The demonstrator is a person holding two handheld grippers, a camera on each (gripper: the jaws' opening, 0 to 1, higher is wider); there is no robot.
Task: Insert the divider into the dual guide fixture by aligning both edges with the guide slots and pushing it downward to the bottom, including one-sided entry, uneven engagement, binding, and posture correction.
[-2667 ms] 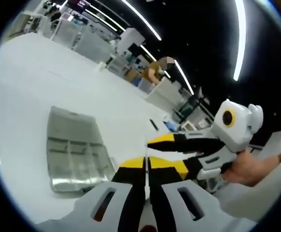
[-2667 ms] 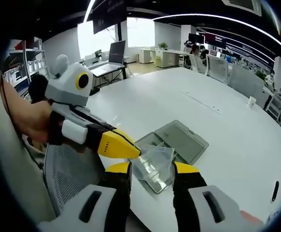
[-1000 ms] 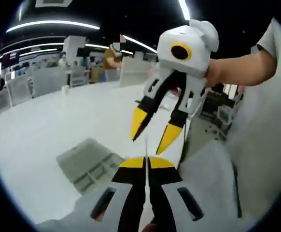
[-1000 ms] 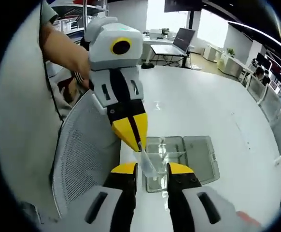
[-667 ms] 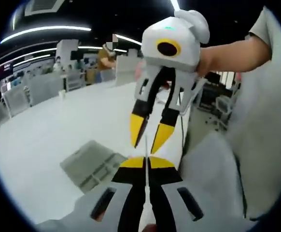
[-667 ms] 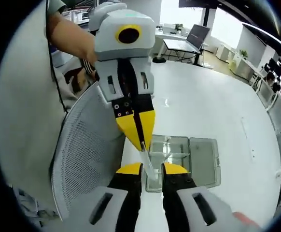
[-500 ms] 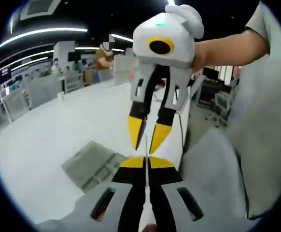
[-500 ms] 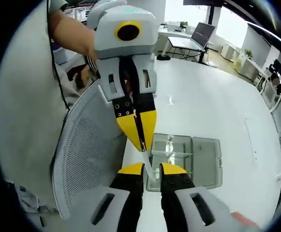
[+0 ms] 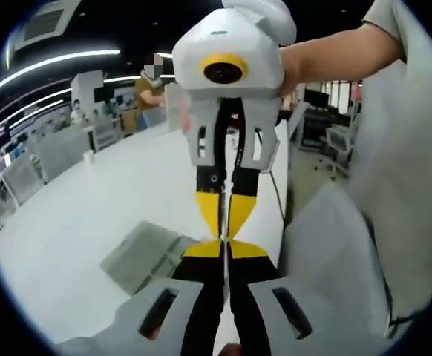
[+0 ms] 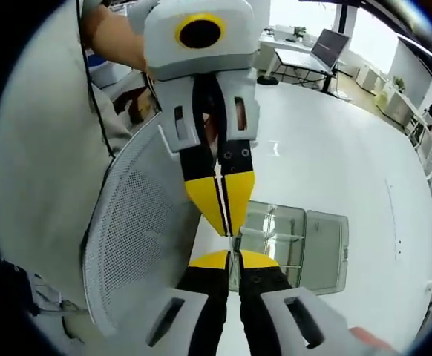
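The white counter (image 10: 335, 170) spreads wide and carries the clear dual guide fixture (image 10: 294, 241), a shallow tray with its lid laid open flat beside it, lying close to the counter's near edge. In the left gripper view the same fixture (image 9: 145, 256) sits grey and low near that edge. A grey mesh chair back (image 10: 138, 237) stands just off the counter edge, beside a person's pale sleeve.

Above the fixture the two tools meet tip to tip. The left tool (image 9: 224, 248) has its yellow tips pressed nearly together on the thin clear divider (image 9: 224, 268), seen edge-on as a pale sliver. The right tool (image 10: 232, 258) is likewise closed down to a hairline on the divider (image 10: 232, 243). The divider is held in the air, not touching the fixture.
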